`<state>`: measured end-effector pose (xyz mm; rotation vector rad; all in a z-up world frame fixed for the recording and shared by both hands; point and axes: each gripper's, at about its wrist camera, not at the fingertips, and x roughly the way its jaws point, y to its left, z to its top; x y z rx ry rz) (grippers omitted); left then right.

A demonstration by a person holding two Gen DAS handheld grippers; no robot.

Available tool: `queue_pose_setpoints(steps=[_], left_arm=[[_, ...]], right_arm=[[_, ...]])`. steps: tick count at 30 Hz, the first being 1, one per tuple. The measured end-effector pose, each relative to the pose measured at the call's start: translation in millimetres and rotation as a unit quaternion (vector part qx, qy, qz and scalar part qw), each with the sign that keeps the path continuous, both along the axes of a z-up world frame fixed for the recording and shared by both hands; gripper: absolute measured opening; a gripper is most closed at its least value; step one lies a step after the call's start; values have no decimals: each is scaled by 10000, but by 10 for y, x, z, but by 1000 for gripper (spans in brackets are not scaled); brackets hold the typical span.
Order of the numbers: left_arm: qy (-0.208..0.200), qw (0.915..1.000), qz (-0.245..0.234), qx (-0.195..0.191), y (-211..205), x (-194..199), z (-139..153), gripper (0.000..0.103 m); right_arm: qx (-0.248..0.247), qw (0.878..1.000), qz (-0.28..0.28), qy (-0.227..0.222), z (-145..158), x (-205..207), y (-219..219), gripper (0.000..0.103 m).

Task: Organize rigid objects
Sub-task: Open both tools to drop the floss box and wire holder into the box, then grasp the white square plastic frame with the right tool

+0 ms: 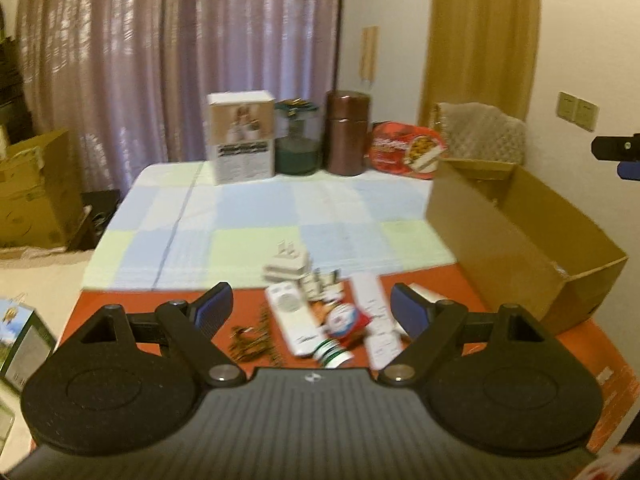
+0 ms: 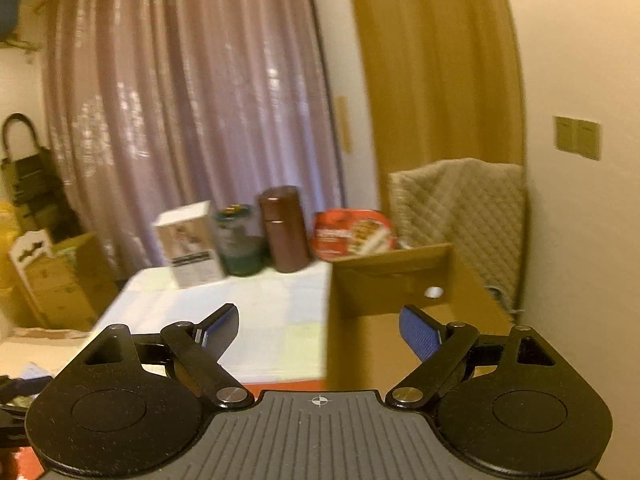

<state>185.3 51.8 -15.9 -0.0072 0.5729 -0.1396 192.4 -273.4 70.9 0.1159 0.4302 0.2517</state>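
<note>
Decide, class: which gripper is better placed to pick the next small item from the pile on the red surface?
Probably the left gripper: open, empty, it faces the pile. The right gripper, also open, faces the cardboard box.

— How many containers stand along the far edge?
— Four: one white carton [image 1: 243,136], one green-lidded jar [image 1: 298,138], one brown canister [image 1: 347,133], one red tin [image 1: 406,150].
— Boxes?
— One open cardboard box [image 1: 516,236] on the right.
— And the small pile up front?
— Two white remotes [image 1: 290,318], one white plug adapter [image 1: 287,266], one round red-and-white packet [image 1: 345,318]; the rest is too blurred to count
</note>
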Motion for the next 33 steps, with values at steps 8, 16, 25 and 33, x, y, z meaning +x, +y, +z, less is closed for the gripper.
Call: queue_pose_setpoints(steps=[8,16,25,33], left_arm=[[255,9996,142,52,263,-91,-379,83],[457,9989,-44,34,417,16,-668,83],[527,9977,-414,91,281,230,-811,82],[623,9945,-813,239,49,444,-928,79]], right_arm=[[-254,9971,601,398,-595,33,585,85],[-666,9882,1032,917,-1273,192,836,85],[-1065,9789,1194,1268,-1678,474,901,85],[-1531,9667,1510,1390,-1936,702,1089,85]])
